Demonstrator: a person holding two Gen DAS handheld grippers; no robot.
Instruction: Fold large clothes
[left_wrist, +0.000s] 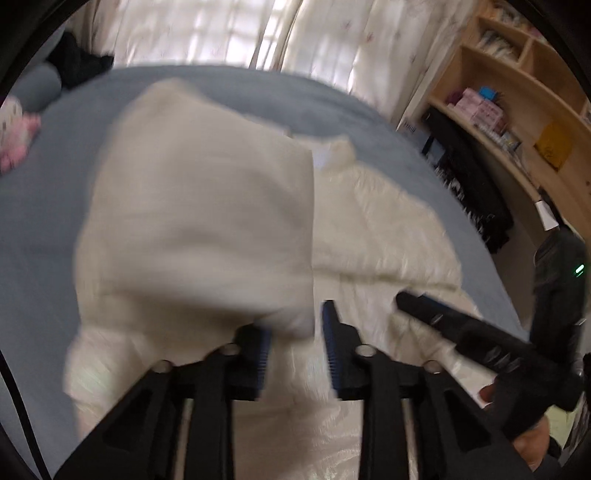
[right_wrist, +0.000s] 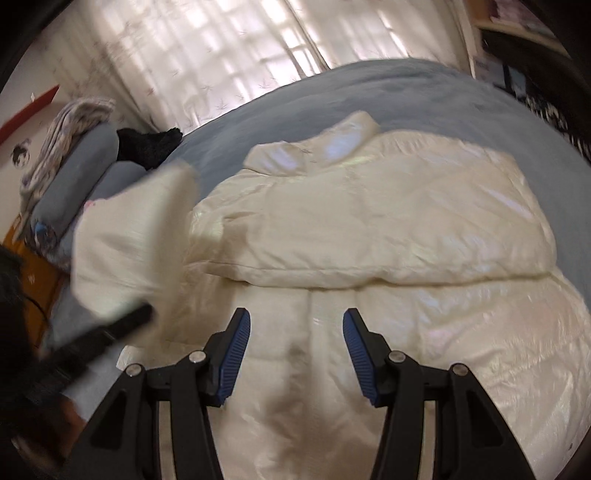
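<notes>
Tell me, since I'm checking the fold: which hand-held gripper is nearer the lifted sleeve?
Left. The left hand-held gripper is at the lifted sleeve; the right hand-held gripper hovers open over the jacket body.

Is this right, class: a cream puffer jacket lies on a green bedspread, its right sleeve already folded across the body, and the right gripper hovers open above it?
One detail is wrong: the bedspread is blue-grey, not green, as the right wrist view shows. The cream puffer jacket lies on it, one sleeve folded across the body, and the right gripper hovers open above it.
</notes>
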